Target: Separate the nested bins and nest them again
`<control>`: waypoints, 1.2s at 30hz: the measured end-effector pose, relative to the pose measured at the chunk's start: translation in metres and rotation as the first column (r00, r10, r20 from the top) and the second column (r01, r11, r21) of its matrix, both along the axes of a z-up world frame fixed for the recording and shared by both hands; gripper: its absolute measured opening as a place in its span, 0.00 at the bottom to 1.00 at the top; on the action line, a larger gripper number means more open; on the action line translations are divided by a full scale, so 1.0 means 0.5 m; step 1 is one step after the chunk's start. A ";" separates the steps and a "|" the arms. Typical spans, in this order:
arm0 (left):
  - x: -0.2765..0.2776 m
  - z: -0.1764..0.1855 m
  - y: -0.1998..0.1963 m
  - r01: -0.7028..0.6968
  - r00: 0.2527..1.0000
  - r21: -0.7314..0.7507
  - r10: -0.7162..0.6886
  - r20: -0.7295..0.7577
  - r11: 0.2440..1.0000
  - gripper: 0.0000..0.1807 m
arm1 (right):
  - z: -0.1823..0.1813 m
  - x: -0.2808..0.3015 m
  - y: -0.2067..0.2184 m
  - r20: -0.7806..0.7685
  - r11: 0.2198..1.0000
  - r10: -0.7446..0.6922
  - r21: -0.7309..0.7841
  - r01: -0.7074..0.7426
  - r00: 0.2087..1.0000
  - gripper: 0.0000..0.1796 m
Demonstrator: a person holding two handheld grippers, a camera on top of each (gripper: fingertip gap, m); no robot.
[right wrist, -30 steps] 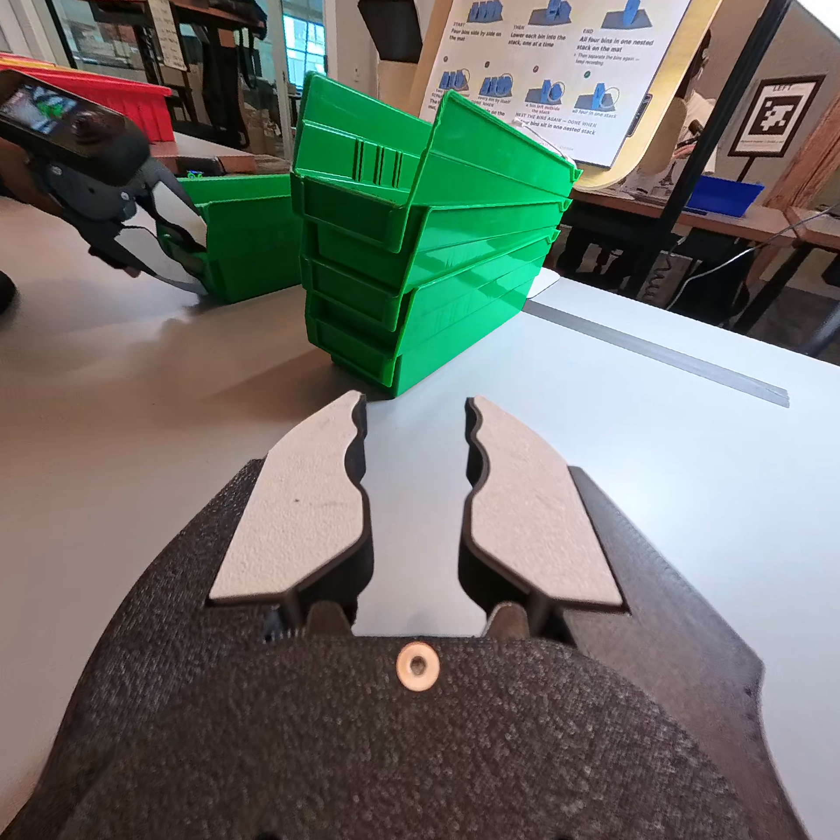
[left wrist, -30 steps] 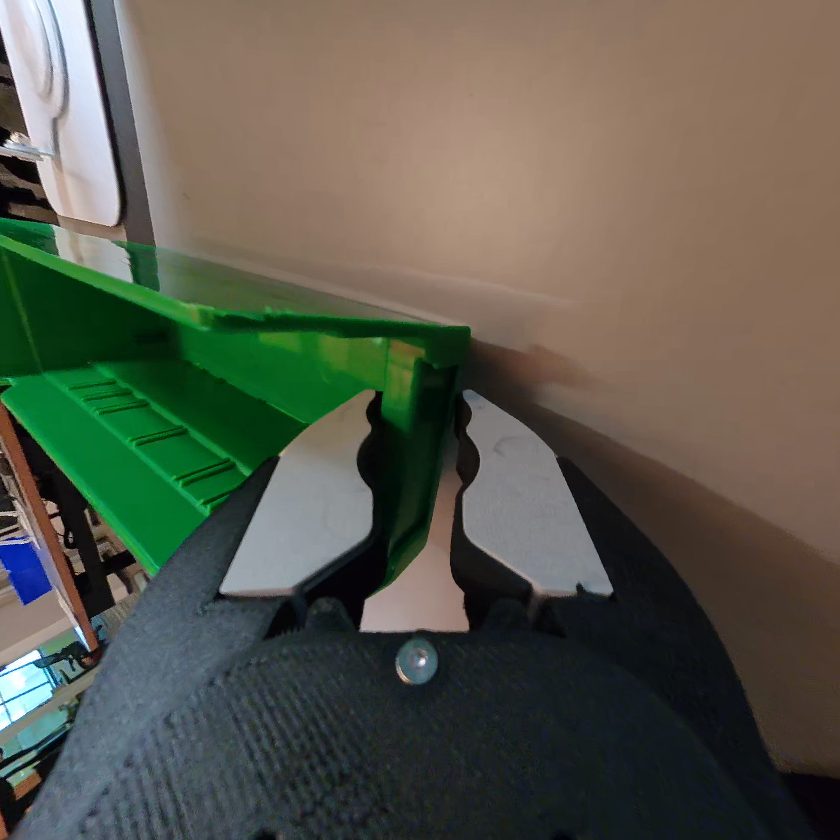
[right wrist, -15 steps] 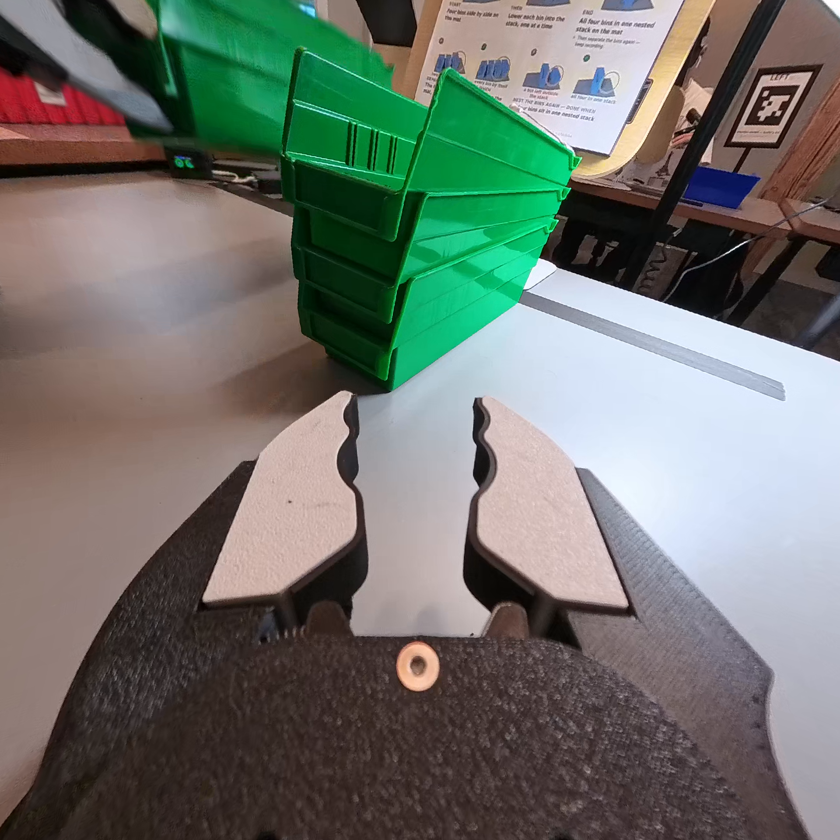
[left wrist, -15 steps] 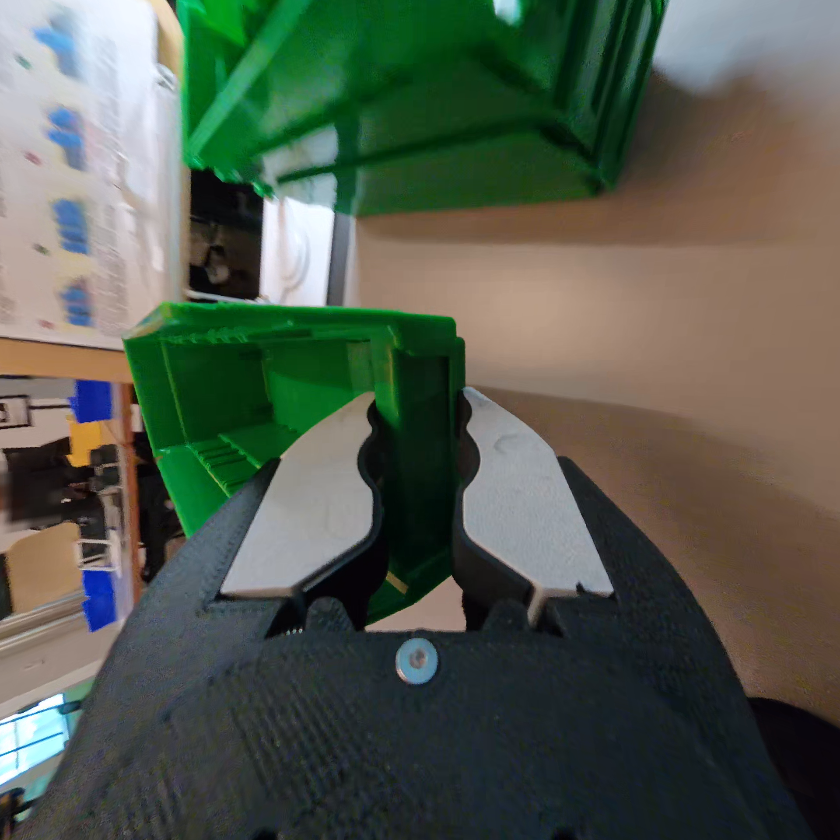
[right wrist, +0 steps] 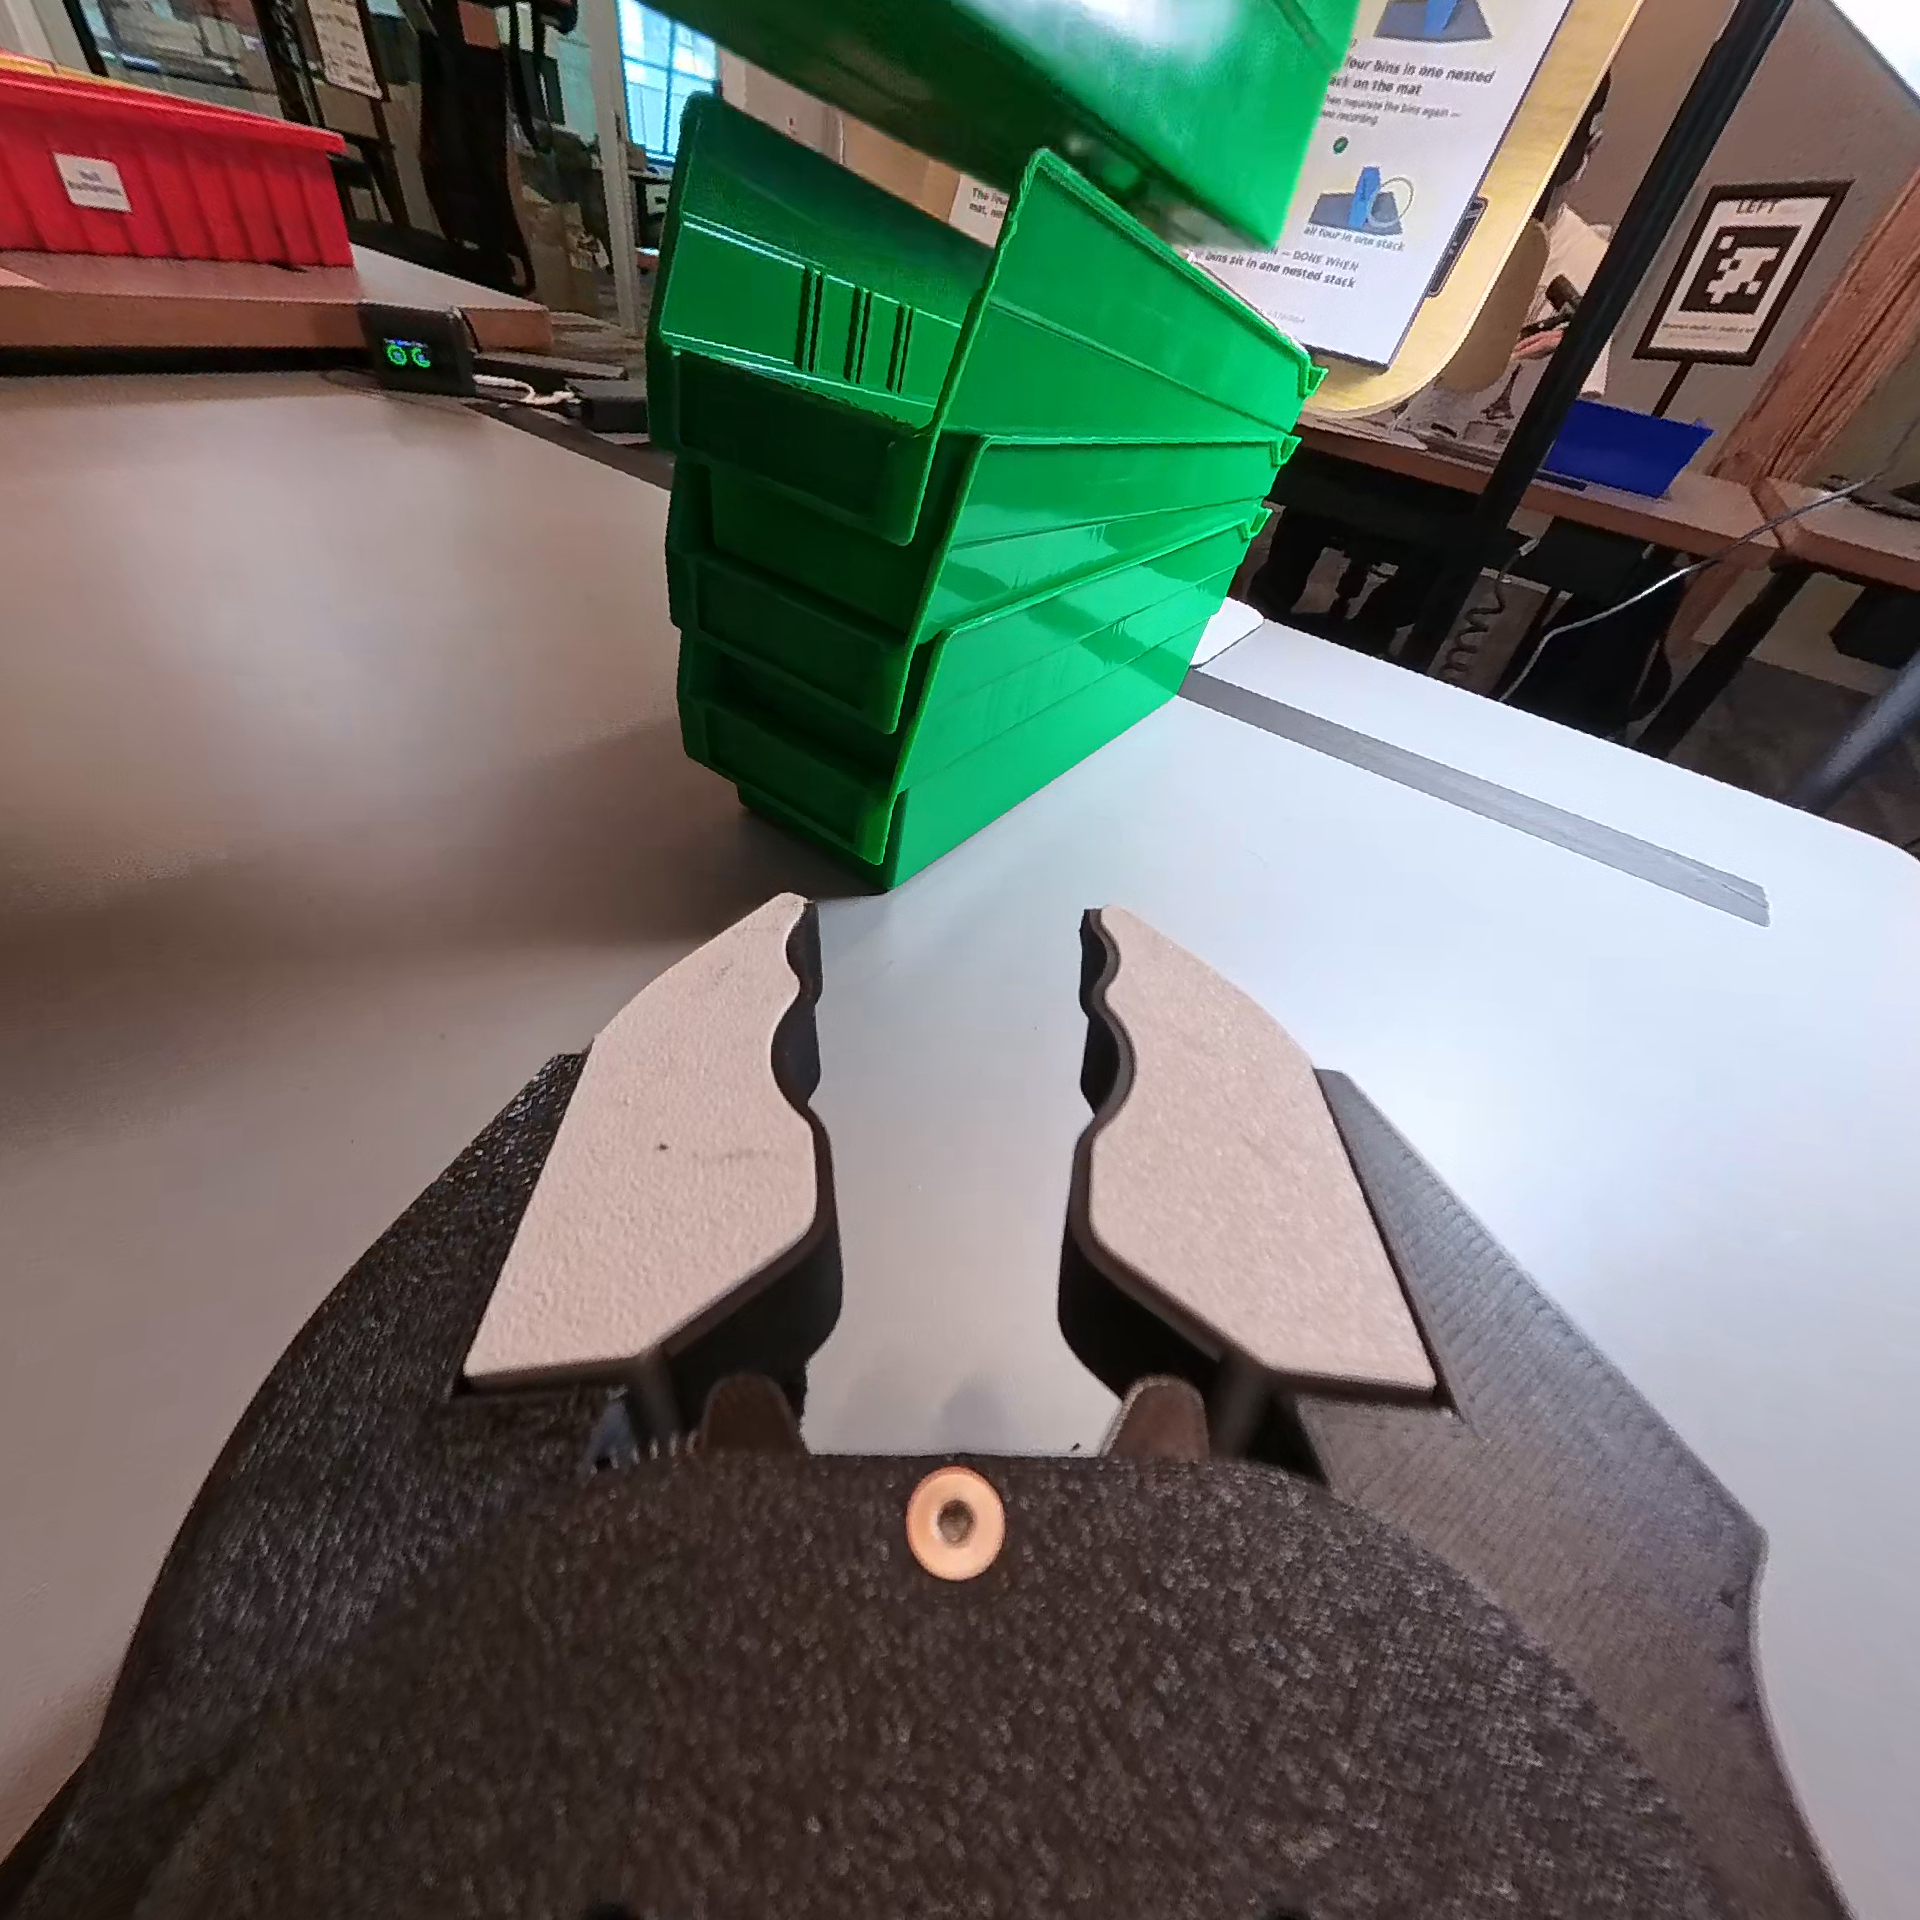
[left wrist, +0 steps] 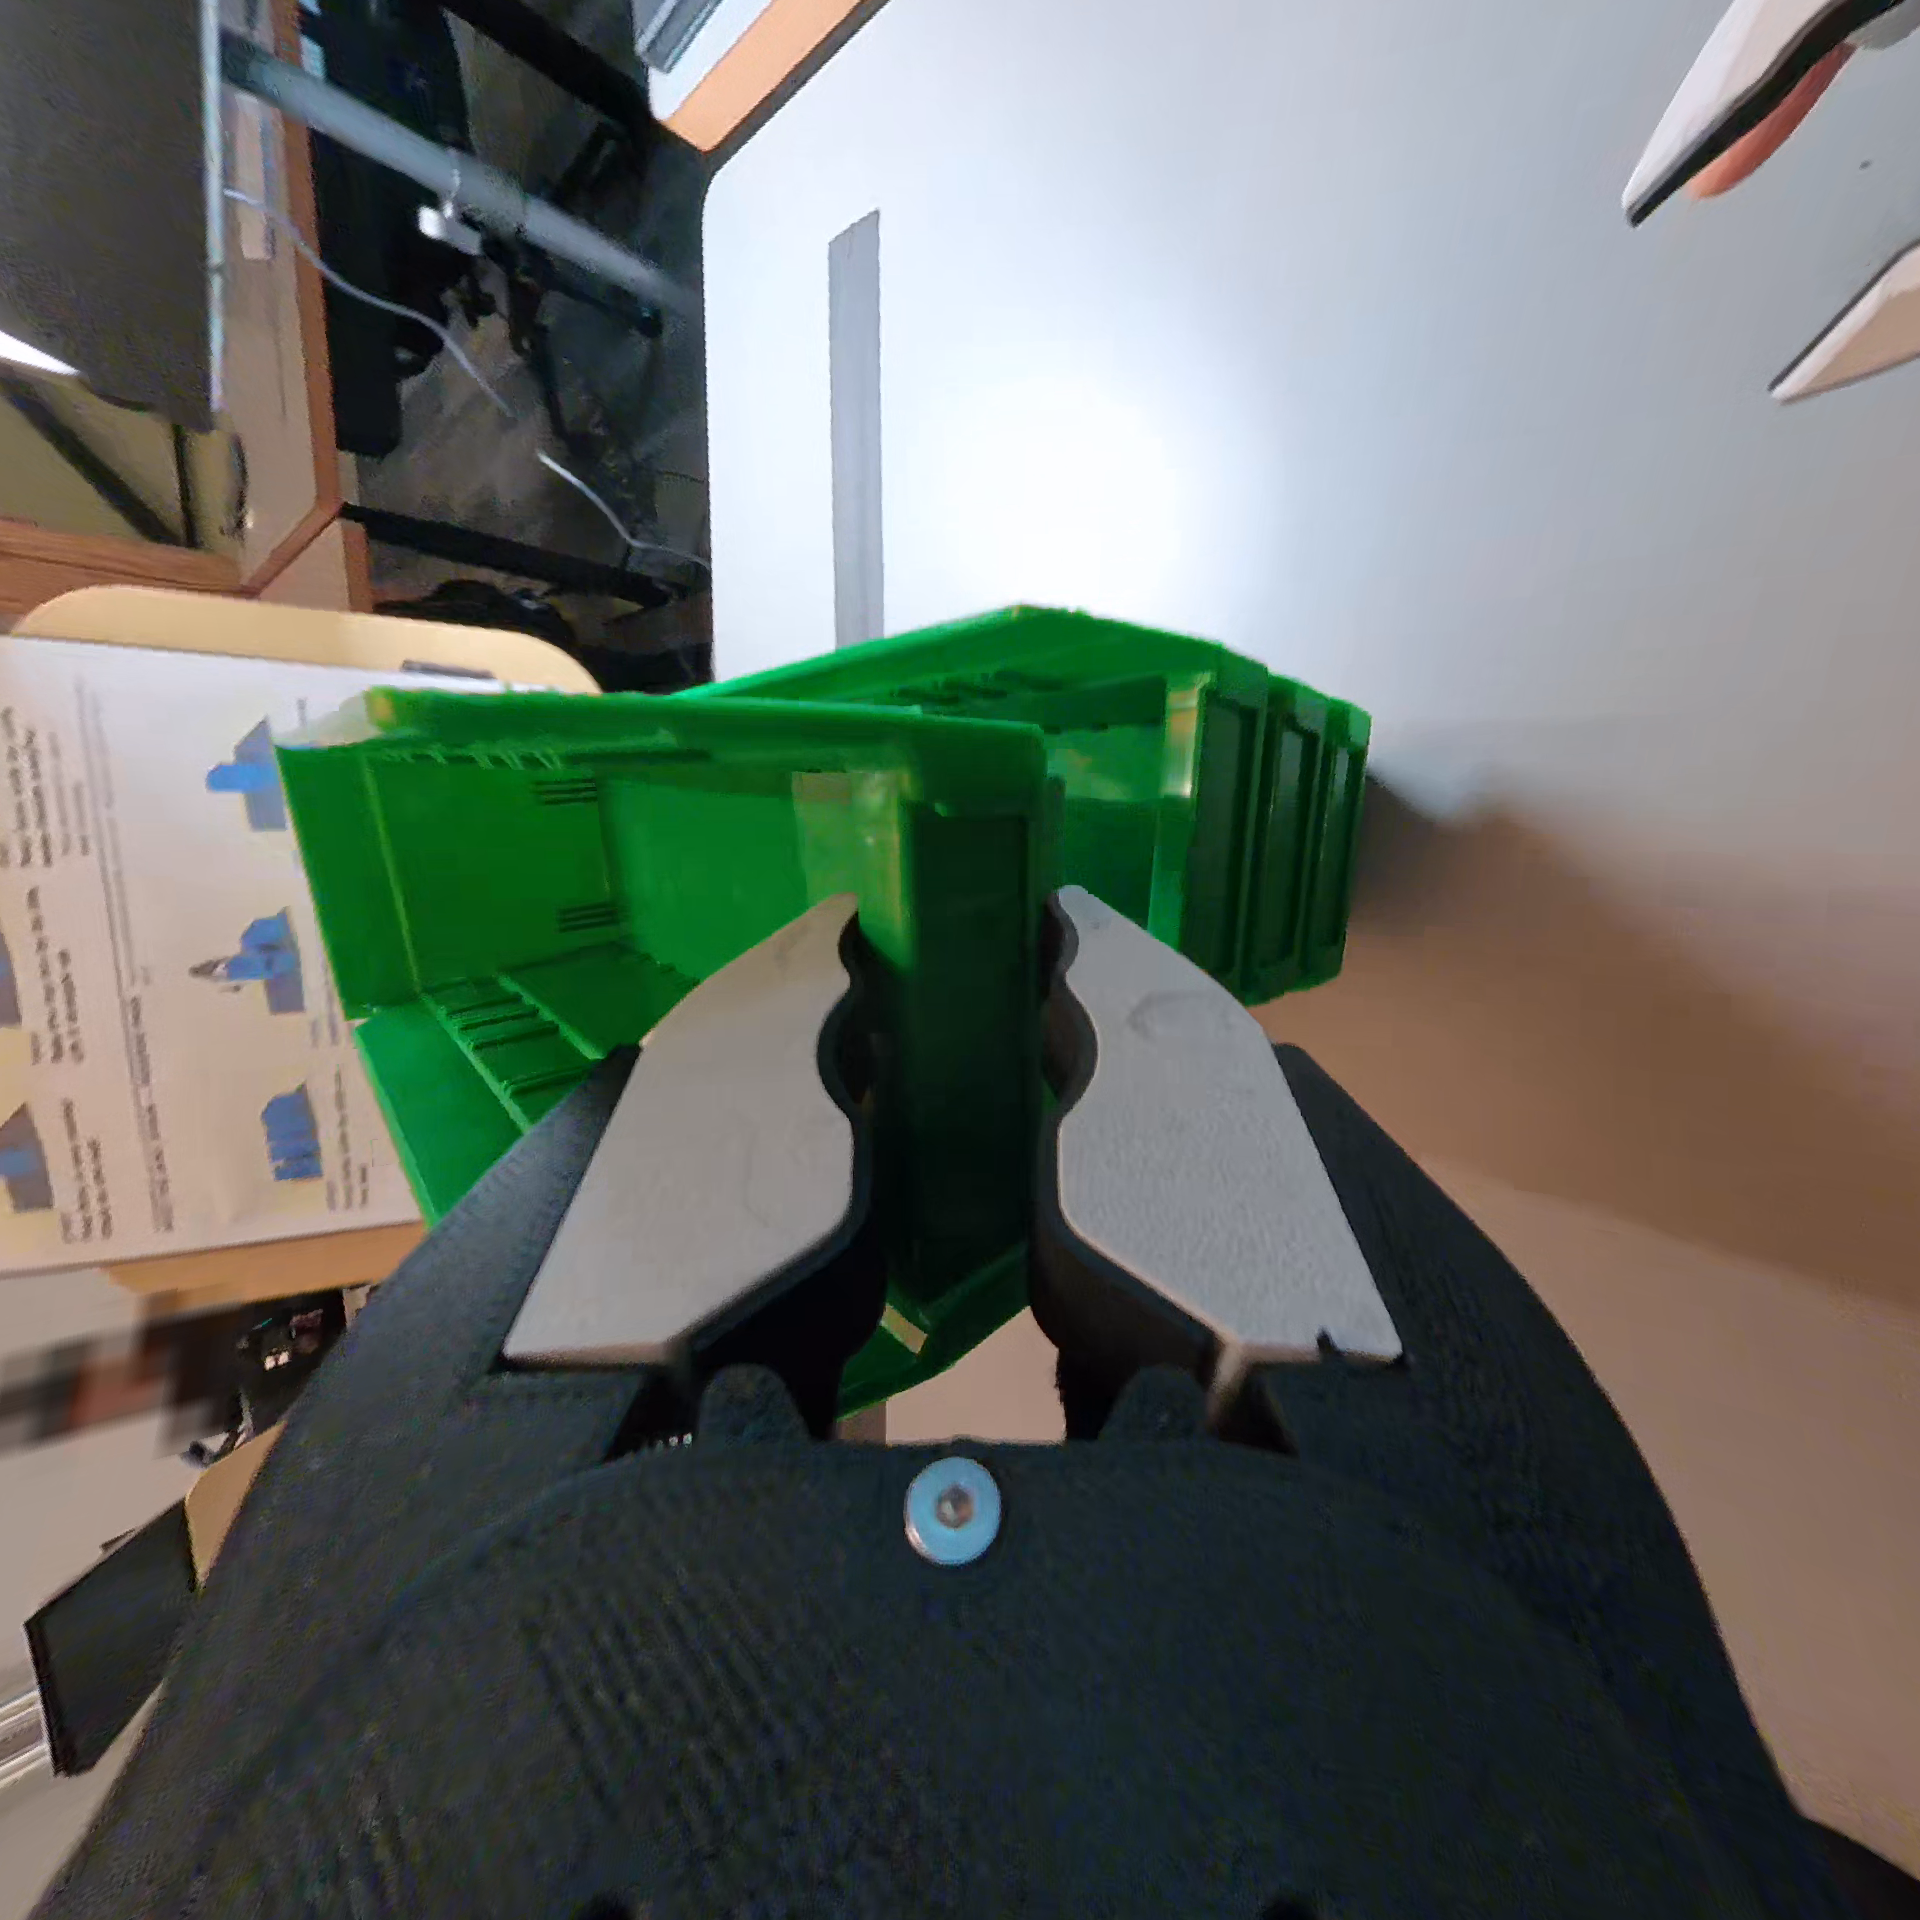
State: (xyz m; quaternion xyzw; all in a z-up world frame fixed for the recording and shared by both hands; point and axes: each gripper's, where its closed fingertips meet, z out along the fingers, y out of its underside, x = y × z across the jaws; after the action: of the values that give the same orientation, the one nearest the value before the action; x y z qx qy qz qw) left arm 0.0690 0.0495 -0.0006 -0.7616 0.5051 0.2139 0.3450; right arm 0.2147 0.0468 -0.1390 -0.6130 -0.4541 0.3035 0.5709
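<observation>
My left gripper [left wrist: 951, 914] is shut on the end wall of a green bin [left wrist: 644, 904] and holds it in the air, just above a stack of nested green bins [left wrist: 1268, 831]. In the right wrist view the held bin [right wrist: 1091, 83] hovers over the top of the stack [right wrist: 935, 540], which stands on the grey table [right wrist: 312, 644]. My right gripper [right wrist: 948, 914] is open and empty, low over the table, a short way in front of the stack. Its fingers also show in the left wrist view [left wrist: 1766, 114] at the top right.
A grey tape strip [right wrist: 1496, 800] runs across the table right of the stack. An instruction poster [right wrist: 1382, 177] stands behind the stack. A red bin [right wrist: 156, 197] sits on a shelf at the far left. A small black device [right wrist: 416, 348] lies behind the table. My hands' fingertips stand some 20 centimetres from each other.
My left gripper has lifted the green bin off the table at the left and carried it over the stack. My right gripper has stayed open and moved slightly closer to the stack.
</observation>
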 end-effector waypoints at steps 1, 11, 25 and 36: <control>0.010 -0.011 0.010 0.002 1.000 -0.012 -0.002 -0.004 1.000 0.17 | 0.000 0.000 0.000 0.000 1.000 0.000 0.000 0.000 1.000 0.26; 0.016 -0.115 0.069 -0.008 1.000 -0.054 0.007 -0.017 0.998 0.18 | -0.001 -0.001 -0.001 0.003 1.000 0.002 0.002 -0.002 1.000 0.26; -0.001 -0.026 -0.083 0.025 0.805 0.194 -0.135 0.578 0.981 0.33 | -0.017 -0.030 0.009 0.096 0.999 -0.031 0.021 0.029 0.995 0.25; -0.213 -0.209 -0.238 -0.248 0.629 0.074 0.103 0.770 0.966 0.31 | 0.020 -0.157 0.052 0.047 0.996 -0.094 -0.001 0.094 0.994 0.18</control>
State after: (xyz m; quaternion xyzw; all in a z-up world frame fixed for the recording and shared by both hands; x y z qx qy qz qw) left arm -0.0374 -0.0696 -0.1050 -0.7933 0.2164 -0.0497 0.5669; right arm 0.1362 0.0729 -0.1290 -0.6414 -0.4376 0.2625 0.5729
